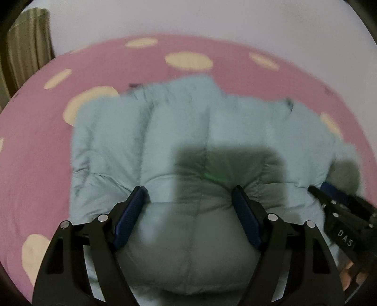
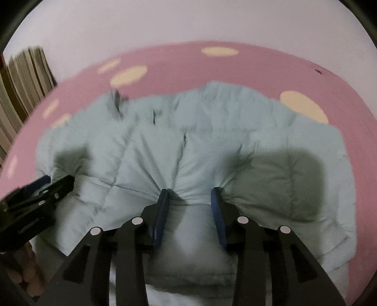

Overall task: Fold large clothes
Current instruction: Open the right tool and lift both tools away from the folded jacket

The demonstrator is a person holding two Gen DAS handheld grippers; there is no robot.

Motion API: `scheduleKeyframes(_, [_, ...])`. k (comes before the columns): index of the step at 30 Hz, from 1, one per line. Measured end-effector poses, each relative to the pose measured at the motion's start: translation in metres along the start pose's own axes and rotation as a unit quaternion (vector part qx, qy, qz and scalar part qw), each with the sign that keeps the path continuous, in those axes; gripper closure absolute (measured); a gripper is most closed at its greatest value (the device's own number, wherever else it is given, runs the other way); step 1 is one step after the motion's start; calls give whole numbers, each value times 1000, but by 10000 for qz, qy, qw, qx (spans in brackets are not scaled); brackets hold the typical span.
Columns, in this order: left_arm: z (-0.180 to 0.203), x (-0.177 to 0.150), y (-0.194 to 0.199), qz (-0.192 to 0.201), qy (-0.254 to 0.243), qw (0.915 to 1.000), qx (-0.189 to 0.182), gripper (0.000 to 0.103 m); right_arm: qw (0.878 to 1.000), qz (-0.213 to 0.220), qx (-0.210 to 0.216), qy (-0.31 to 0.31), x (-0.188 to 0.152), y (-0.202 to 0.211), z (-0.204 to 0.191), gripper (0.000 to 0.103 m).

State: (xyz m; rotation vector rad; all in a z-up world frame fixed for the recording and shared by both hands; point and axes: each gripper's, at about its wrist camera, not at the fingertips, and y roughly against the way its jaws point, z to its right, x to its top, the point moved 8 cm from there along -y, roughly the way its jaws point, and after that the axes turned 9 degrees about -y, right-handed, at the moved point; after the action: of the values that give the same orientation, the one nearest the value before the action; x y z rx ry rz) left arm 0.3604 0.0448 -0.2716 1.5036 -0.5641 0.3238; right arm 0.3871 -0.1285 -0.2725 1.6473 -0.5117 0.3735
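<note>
A pale blue puffer jacket (image 1: 179, 127) lies spread on a pink sheet with cream dots (image 1: 35, 146); it also shows in the right wrist view (image 2: 212, 131). My left gripper (image 1: 188, 193) has its jaws wide apart with a thick bulge of the jacket's near edge between the blue pads (image 1: 132, 216). My right gripper (image 2: 189, 195) has its jaws narrower and pinches a gathered fold of the jacket; wrinkles radiate from its pads (image 2: 218, 211). Each gripper shows at the other view's edge, the right one in the left wrist view (image 1: 339, 207) and the left one in the right wrist view (image 2: 37, 197).
The pink sheet (image 2: 235, 68) runs back to a plain pale wall (image 1: 188, 16). Olive curtains (image 1: 26, 47) hang at the far left, also seen in the right wrist view (image 2: 21, 80). Fingers of the person's hands show at the lower edges.
</note>
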Motion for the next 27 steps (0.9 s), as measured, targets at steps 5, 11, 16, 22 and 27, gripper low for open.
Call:
scheduleKeyframes(5, [-4,4,18,157,45,9997,-166,26,9993,81,282,-231,8,24,4,65])
scheduleKeyframes(11, [-40,-51,76,314,615,9968,-404,26,9966,438,419,-562,-19,97,54,46])
scheduleKeyframes(16, [-76,-127,106,15,1007,9937,-497,25,9956,265,204,-873,-78,135,120,42])
scheduleKeyframes(22, [-100,-193,133,-88,1472,9850,-898,26,9903,-115,197,-1369,-151,151,183,42])
scheduleKeyframes(27, [-99,-202,140,-4,1566,9795,-1264,20,9834,-159,624,-1699,-178,157,202,41])
